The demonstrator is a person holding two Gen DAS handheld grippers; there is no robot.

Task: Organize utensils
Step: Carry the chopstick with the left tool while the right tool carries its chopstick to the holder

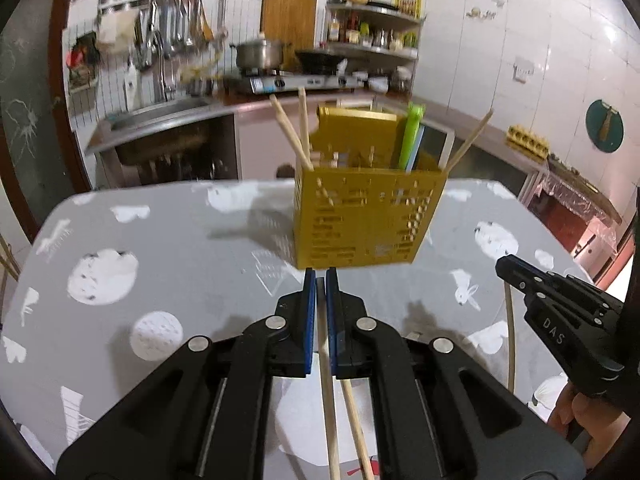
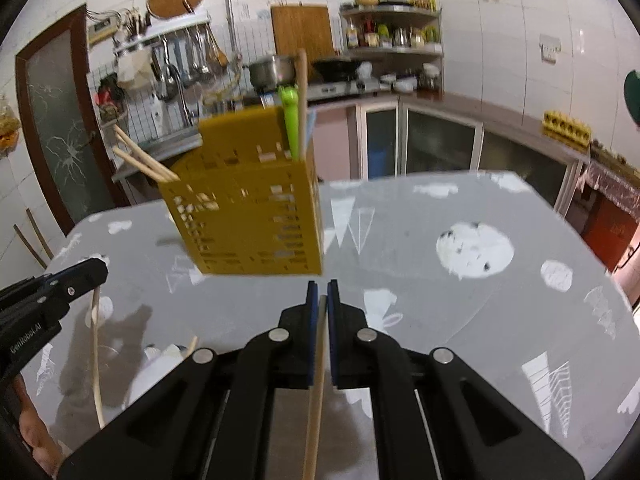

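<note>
A yellow perforated utensil holder (image 1: 368, 216) (image 2: 248, 216) stands upright on the table, with several wooden chopsticks (image 1: 290, 132) and a green utensil (image 1: 412, 136) sticking out of it. My left gripper (image 1: 320, 274) (image 2: 102, 270) hangs just in front of the holder, shut on one wooden chopstick (image 1: 327, 400) (image 2: 96, 360) that trails down and back. A second chopstick (image 1: 356, 424) shows below it, partly hidden by the fingers. My right gripper (image 2: 322, 286) (image 1: 505, 268) is level with the left one, to the holder's right, shut on its own chopstick (image 2: 314, 400) (image 1: 511, 340).
The table (image 2: 460, 320) wears a grey cloth with white prints and ends just behind the holder. Beyond it are a sink (image 1: 160, 120), a stove with a pot (image 1: 258, 54), hanging ladles and a corner shelf (image 2: 394, 32). A hand (image 1: 570, 412) grips the right tool.
</note>
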